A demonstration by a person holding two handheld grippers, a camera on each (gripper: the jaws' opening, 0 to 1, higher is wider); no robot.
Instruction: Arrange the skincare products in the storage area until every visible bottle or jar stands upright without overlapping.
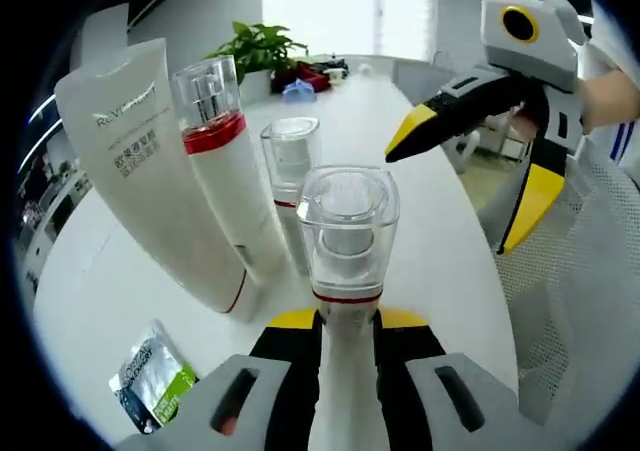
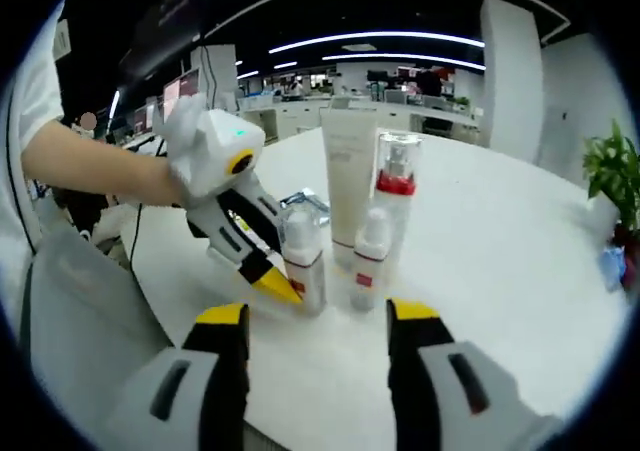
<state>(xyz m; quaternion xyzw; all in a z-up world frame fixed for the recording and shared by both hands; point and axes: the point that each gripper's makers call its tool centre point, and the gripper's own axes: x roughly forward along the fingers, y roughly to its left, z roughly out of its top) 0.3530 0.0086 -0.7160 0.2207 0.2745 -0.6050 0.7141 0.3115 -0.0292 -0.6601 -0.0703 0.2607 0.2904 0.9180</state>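
White table (image 2: 500,261), left tool (image 1: 335,336) pinching small bottle (image 1: 345,241), right tool (image 2: 318,316) spread.

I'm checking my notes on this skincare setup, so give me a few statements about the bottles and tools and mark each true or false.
1. The left tool grips a small white bottle with a clear square cap. True.
2. The tall white squeeze tube lies flat on the round white table. False: it stands upright.
3. The right tool holds a bottle. False: its jaws are open and empty.
4. A small foil sachet lies on the table. True.
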